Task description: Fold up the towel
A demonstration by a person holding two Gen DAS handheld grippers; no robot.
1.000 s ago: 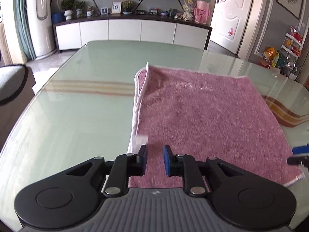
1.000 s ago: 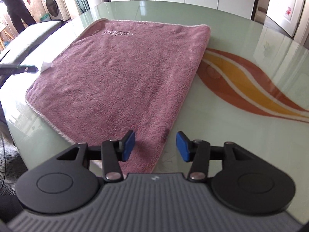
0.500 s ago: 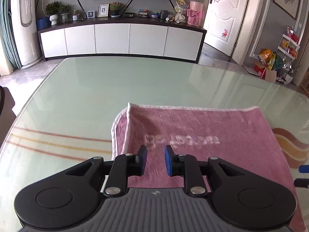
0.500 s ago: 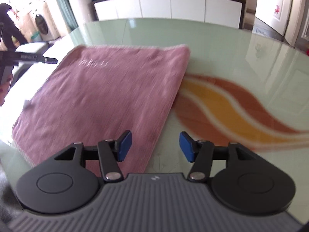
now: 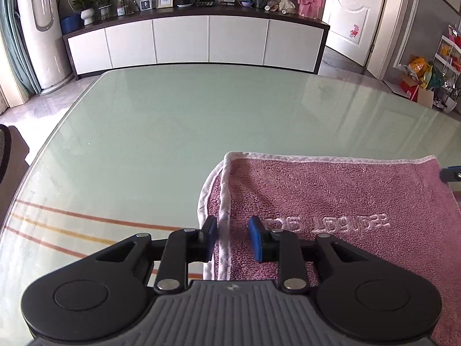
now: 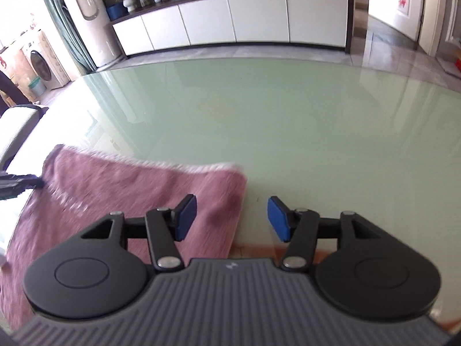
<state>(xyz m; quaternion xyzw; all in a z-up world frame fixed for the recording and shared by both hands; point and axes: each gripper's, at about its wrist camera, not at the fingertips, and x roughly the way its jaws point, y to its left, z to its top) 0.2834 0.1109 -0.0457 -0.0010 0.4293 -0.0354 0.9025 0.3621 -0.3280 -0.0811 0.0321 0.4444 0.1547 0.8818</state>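
Note:
A pink towel [image 5: 345, 201] with a white hem and embossed lettering lies folded flat on the glass table [image 5: 173, 132]. My left gripper [image 5: 232, 238] is open, its jaws straddling the towel's left hemmed edge near the far left corner. The towel also shows in the right wrist view [image 6: 129, 199]. My right gripper [image 6: 232, 217] is open wide over the towel's far right corner, left pad above the cloth, right pad above bare glass. The right gripper's tip [image 5: 451, 173] shows at the left wrist view's right edge; the left gripper's tip [image 6: 20, 183] shows at the right wrist view's left.
The green glass table [image 6: 317, 121] has orange and yellow stripes [image 5: 72, 230] at its near left. A white TV cabinet [image 5: 190, 40] stands beyond the table's far edge, with a tall air conditioner [image 5: 37, 28] to its left and a white door [image 5: 354, 20] to its right.
Both grippers have moved forward along the towel's side edges, from its near corners to its far corners. The right gripper has opened wider; the left has opened a little.

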